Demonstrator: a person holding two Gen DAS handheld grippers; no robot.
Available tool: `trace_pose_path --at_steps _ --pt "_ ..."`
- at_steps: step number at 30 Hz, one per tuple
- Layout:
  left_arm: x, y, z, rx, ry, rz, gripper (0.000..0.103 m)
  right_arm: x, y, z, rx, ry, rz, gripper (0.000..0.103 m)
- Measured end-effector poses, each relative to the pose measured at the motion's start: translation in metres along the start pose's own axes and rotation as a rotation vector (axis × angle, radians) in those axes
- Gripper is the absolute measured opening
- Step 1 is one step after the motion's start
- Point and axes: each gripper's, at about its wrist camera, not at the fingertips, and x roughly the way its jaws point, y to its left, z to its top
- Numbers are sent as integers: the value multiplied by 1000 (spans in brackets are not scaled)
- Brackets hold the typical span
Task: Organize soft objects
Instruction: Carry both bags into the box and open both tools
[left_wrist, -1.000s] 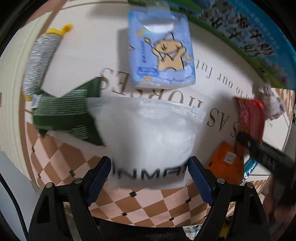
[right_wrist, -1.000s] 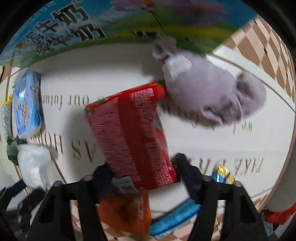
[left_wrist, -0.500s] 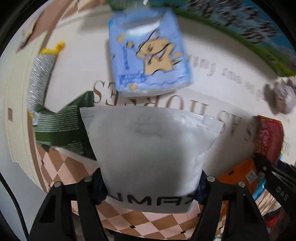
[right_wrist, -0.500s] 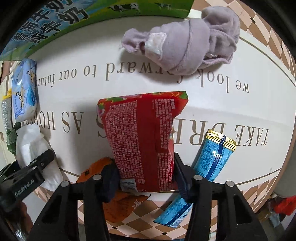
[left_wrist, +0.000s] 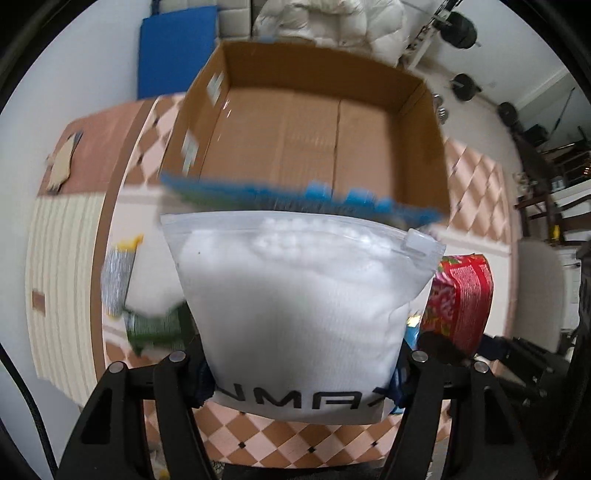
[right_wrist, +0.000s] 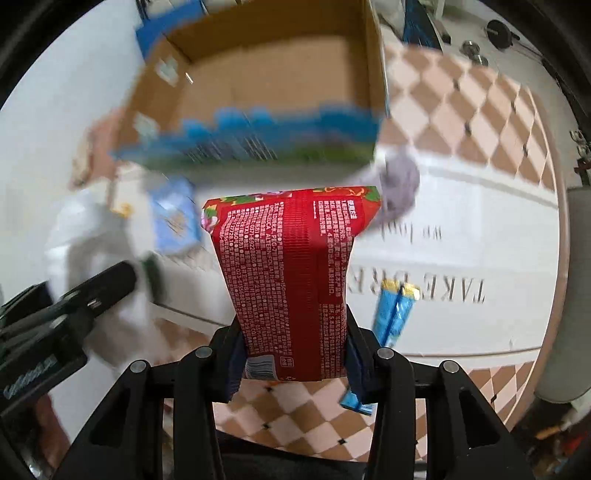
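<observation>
My left gripper (left_wrist: 301, 373) is shut on a white zip bag (left_wrist: 299, 310) of soft white stuff and holds it up, lifted off the table, facing an open cardboard box (left_wrist: 314, 129). My right gripper (right_wrist: 291, 354) is shut on a red printed packet (right_wrist: 291, 273), held upright in front of the same box (right_wrist: 266, 85). The red packet also shows at the right of the left wrist view (left_wrist: 461, 295). The white bag and left gripper show at the left of the right wrist view (right_wrist: 92, 236).
On the round table lie a grey cloth (right_wrist: 400, 184), a blue tissue pack (right_wrist: 175, 221), a blue stick wrapper (right_wrist: 393, 314), a silver scrubber (left_wrist: 118, 273) and a green packet (left_wrist: 159, 328). Gym weights (left_wrist: 465, 86) stand behind the box.
Both grippers have lifted their packets off the table and tilted up, so the open box has come into view. The scene is blurred by motion.
</observation>
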Motion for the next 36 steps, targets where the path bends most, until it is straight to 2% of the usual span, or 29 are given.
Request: trace_pose_path --at_steps 1,4,8,12,14,17,23,27,31,33,34,35,36 --pt "16 14 32 3 3 -7 67 -7 4 8 3 -16 17 47" --pt "24 22 92 27 23 -13 67 -35 14 44 18 -43 65 47" --pt "54 33 161 35 70 -18 67 -20 34 98 41 -64 34 47" --pt "105 45 221 21 152 -60 67 25 43 180 84 -44 11 47" --pt "128 46 244 35 191 -66 67 67 52 217 101 -23 0 47" --pt "153 47 271 47 227 -65 67 101 50 255 106 22 8 47" --pt "189 44 291 51 295 -93 68 131 42 289 130 45 -25 47" --pt "200 39 291 61 328 -102 68 139 41 302 125 50 -23 47" --pt "201 32 284 87 325 -94 72 145 44 310 112 64 -43 48" --pt "199 29 281 102 328 -114 79 147 46 311 106 77 -66 48" --pt "195 28 279 114 311 -94 82 147 45 312 109 79 -74 50" --pt "190 27 278 130 299 -91 97 148 46 312 100 86 -86 55" --pt "184 27 277 134 282 -95 101 150 64 304 93 90 -105 61"
